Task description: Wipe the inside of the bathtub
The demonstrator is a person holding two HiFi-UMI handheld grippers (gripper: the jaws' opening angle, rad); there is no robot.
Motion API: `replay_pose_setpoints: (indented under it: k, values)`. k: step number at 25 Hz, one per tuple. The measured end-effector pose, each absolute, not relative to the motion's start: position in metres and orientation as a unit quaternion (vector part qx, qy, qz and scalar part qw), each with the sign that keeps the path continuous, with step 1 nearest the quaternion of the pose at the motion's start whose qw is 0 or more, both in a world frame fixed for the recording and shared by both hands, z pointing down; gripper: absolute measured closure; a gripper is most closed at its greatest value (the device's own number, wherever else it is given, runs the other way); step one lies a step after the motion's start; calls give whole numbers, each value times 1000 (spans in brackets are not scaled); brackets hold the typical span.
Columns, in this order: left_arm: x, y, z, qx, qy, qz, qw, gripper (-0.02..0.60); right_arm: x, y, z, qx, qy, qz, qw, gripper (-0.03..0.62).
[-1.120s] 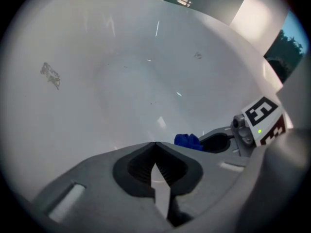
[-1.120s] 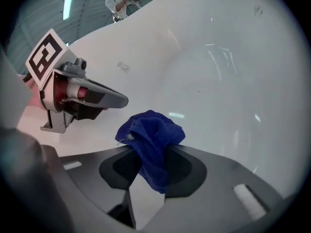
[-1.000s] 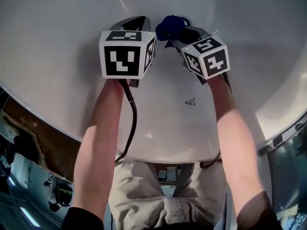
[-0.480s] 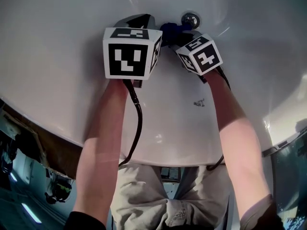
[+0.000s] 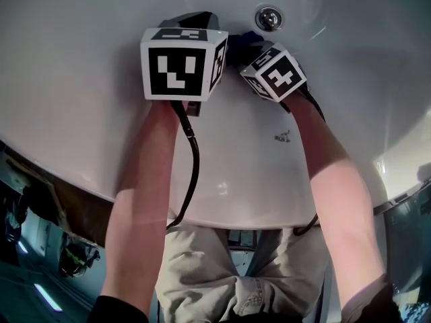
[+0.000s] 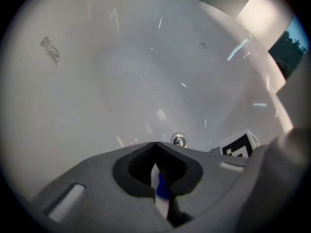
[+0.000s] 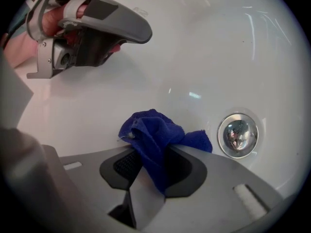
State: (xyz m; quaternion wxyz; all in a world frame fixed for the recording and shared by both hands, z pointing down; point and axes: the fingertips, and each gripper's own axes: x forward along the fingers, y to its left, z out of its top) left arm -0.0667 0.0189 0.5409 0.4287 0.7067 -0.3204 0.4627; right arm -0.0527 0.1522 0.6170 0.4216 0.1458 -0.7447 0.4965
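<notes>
**A:** Which step is this?

**B:** Mid-wipe, I'd judge. The bathtub fills the head view. It's white and glossy, and both forearms reach in over its rim toward the bottom.

**A:** What does the next move need?

**B:** Probably the cloth pressed flat on the tub surface and swept across it. There's a small grey mark on the near wall, not wiped yet.

**A:** Left gripper?

**B:** The left gripper has its jaws pressed together, tips meeting. It hovers over the tub floor, just beside the right one. A sliver of blue shows in the slit behind the tips. I can't tell whether that's pinched or only seen through.

**A:** Right gripper?

**B:** The right gripper is clamped on the blue cloth, jaws nearly closed around it. The cloth bunches up past the tips and a flap hangs to the side.

**A:** Where is the cloth?

**B:** Low in the tub, against or very near the floor, just beside the drain but not covering it.
</notes>
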Motion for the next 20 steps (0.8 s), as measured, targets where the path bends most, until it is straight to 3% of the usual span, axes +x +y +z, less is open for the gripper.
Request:
replay_pose_setpoints:
  k: [20]
  values:
    - [-65,24,494,715,-319,454,424,577,-80,194,526,14,-781,457,426,464]
